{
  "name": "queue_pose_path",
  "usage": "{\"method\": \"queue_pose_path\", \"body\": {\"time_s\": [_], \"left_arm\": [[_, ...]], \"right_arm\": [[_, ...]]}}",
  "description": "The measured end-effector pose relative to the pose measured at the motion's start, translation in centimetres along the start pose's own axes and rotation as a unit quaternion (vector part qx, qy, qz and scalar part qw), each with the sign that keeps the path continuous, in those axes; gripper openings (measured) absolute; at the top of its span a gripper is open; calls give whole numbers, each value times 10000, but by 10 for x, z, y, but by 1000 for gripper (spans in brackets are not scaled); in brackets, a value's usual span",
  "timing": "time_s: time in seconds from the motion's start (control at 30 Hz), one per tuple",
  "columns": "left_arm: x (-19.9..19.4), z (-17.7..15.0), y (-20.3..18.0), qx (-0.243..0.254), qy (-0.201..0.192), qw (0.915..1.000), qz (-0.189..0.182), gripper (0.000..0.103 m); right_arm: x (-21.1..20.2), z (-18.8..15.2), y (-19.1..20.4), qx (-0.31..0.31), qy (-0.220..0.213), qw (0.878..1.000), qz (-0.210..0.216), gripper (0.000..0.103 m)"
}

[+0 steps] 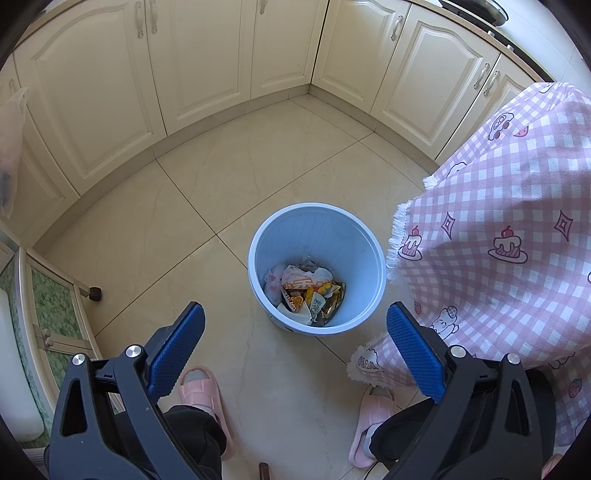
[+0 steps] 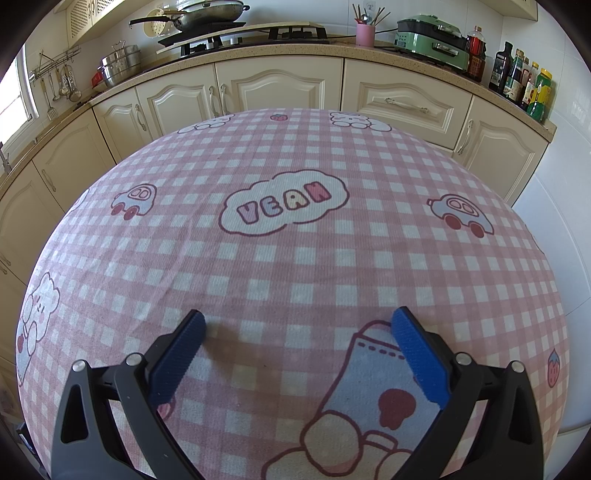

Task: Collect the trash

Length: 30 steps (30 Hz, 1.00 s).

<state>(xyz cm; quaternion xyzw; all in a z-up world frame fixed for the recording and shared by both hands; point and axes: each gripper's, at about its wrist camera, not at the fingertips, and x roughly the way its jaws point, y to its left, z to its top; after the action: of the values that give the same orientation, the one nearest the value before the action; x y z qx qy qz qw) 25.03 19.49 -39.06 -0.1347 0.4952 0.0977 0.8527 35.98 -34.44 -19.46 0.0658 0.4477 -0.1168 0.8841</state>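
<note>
Pink checked tablecloth (image 2: 295, 258) (cartoon prints); cream cabinets (image 1: 207, 59); pink slippers (image 1: 203, 391); wok (image 2: 207, 11).

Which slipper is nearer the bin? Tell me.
The slipper beside the left gripper's left finger: its toe lies closer to the bin. The other slipper, by the tablecloth hem, sits farther back.

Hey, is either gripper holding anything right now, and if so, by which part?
Nothing is held. The left gripper is open above the blue trash bin, and the right gripper is open over the pink checked tablecloth.
</note>
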Motion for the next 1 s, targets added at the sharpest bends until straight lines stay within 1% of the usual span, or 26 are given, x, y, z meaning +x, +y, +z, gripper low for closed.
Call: {"method": "queue_pose_path", "body": {"time_s": [0.6,1.0], "left_arm": [[0,0,1,-35,21,10000,-6,95],[3,-2,2,-80,105,9999,-25,95]], "right_arm": [[0,0,0,0,0,10000,0,99],[0,0,0,1,0,10000,0,99]]}}
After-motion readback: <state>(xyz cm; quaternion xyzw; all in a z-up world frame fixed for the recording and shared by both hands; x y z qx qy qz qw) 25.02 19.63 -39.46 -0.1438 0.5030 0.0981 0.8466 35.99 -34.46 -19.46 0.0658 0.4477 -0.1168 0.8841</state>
